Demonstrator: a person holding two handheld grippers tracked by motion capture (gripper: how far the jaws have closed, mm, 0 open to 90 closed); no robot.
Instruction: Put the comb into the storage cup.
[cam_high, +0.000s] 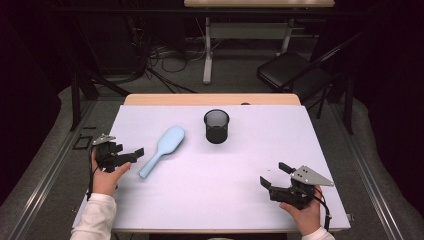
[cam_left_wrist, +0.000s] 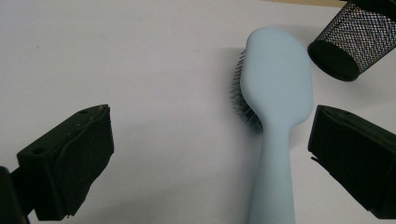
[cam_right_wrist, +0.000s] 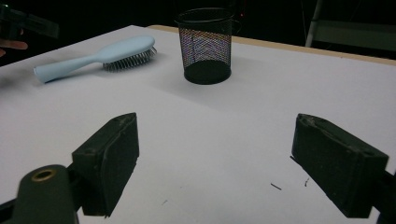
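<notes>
The left gripper (cam_high: 131, 155) stands with its jaws spread wide and nothing pressed between them. The handle of the hairbrush (cam_high: 162, 151) lies on the table within that gap, nearer the right-hand jaw in the left gripper view, and not touching either pad. The hairbrush (cam_left_wrist: 275, 126) rests bristles down, its broad head pointing away from the gripper.

Just past the brush head stands the mesh cup (cam_high: 216, 126), upright on the white table (cam_high: 225, 170). From above it looks empty. It is near the brush head but apart from it, and nothing lies between the two.

The right gripper (cam_high: 274, 175) sits well apart from the left one, jaws open wide over bare table, holding nothing. Ahead of it the cup (cam_right_wrist: 205, 44) is closest, the brush (cam_right_wrist: 100, 58) beyond and to its left. Behind the table stand a folding chair (cam_high: 292, 72) and a second table (cam_high: 250, 20).
</notes>
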